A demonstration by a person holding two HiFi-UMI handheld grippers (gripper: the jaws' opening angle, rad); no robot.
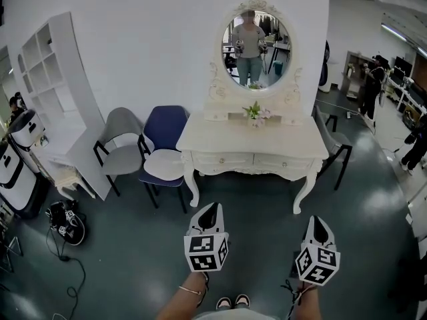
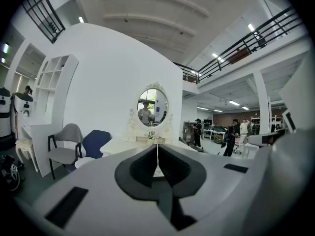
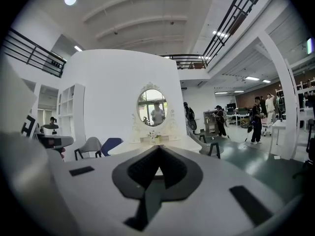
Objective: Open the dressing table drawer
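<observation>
A white dressing table with an oval mirror stands against the wall ahead. Two drawers run along its front, the left drawer and the right drawer, and both look closed. My left gripper hangs in the air well short of the table, in line with the left drawer, its jaws shut on nothing. My right gripper is level with it, off the table's right leg, also shut and empty. In both gripper views the table lies some way beyond the closed tips.
A grey chair and a blue chair stand left of the table, a dark stool at its right. A white shelf unit and cabled gear sit at far left. People stand at far right. A small flower pot is on the tabletop.
</observation>
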